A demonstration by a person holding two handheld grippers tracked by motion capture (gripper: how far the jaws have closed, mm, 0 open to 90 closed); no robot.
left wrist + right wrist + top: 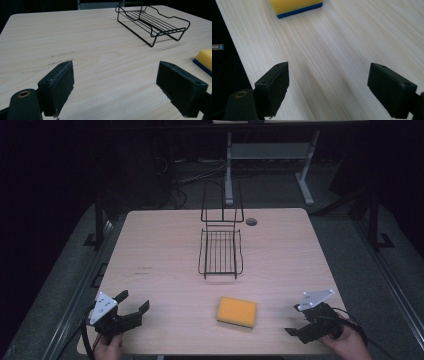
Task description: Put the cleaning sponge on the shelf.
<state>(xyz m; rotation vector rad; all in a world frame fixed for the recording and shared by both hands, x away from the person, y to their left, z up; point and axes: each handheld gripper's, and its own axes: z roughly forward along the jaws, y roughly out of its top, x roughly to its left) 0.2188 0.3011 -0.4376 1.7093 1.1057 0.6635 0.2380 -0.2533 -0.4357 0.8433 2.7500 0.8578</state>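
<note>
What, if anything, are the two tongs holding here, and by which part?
Nothing is held. The left tongs and right tongs both stand open above the table, apart from the sponge and the wire rack.

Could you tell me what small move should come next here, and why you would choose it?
Probably ease the right gripper forward toward the yellow sponge. Both grippers are open and hold nothing; the sponge lies flat between them, apart from both, straight ahead in the right gripper view. The wire rack beyond it stands empty.
</note>
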